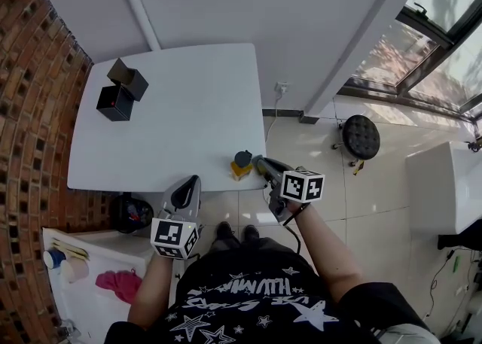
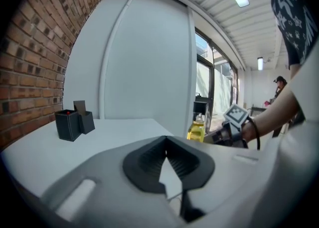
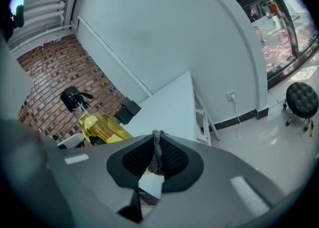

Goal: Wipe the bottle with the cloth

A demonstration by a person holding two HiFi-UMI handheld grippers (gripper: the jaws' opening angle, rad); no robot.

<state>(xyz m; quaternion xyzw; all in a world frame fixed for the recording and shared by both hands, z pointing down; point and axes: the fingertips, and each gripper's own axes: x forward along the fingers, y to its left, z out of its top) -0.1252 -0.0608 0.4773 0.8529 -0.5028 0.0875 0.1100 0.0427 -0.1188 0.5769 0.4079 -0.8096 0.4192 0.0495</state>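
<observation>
The bottle (image 1: 241,164) of yellow liquid stands upright at the near edge of the white counter (image 1: 188,109), close to its right corner, with its dark cap on top. The right tongs (image 1: 258,160) sit just to the right of it, so that hand is plainly the nearer one. Seen along the right tongs (image 3: 157,139), the pads are pressed together on a narrow fold of grey cloth (image 3: 157,154), and the bottle (image 3: 99,126) lies off to their left, not straight ahead. Whether the cloth touches the glass yet cannot be told from any view.

The left tongs (image 1: 193,181) hang off the near edge of the counter, well to the left of the bottle. In their own view the left tongs (image 2: 166,142) are fully closed with nothing between them, and the bottle (image 2: 198,128) shows ahead and to the right.

The wipe likely calls for the right tongs to swing left so the cloth meets the bottle's side and runs along its vertical axis. With the bottle so near the edge, a sideways push could tip it unless the left tongs steady it.
</observation>
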